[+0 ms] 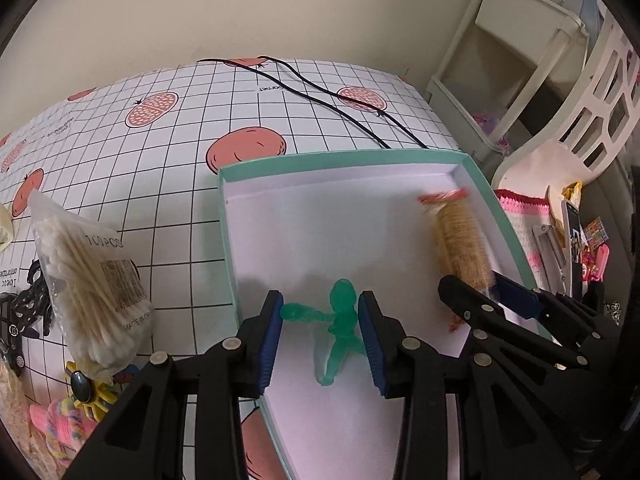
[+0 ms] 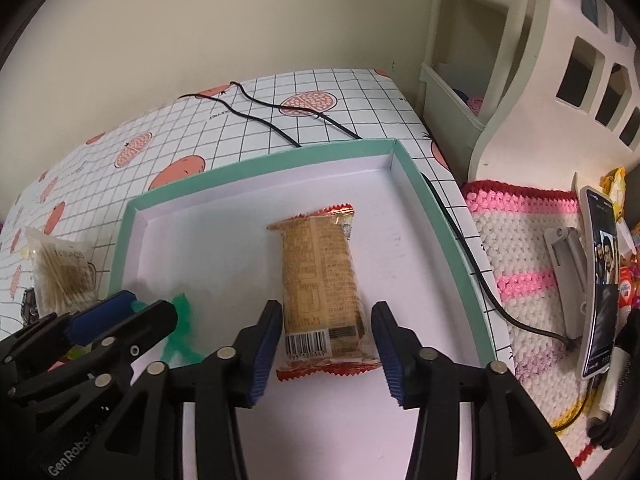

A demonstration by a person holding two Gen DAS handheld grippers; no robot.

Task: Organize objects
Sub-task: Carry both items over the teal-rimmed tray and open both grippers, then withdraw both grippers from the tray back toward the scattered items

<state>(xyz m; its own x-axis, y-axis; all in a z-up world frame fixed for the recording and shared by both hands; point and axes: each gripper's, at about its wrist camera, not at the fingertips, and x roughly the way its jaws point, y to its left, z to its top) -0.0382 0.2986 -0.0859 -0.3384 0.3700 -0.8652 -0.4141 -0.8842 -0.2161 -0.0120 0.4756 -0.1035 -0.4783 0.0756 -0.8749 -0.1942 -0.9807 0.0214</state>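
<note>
Inside the shallow mint-green cardboard box (image 1: 500, 216), a translucent green plastic figure (image 1: 340, 320) is flanked by the open left gripper (image 1: 322, 338); a tan foil-wrapped snack pack (image 2: 324, 292) is straddled by the open right gripper (image 2: 326, 350).

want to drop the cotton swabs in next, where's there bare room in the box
The box floor is bare across its far half, between the far wall and the snack pack, and in the far left corner beyond the green figure. The near part is crowded: the left gripper straddles the figure and the right gripper straddles the pack.
</note>
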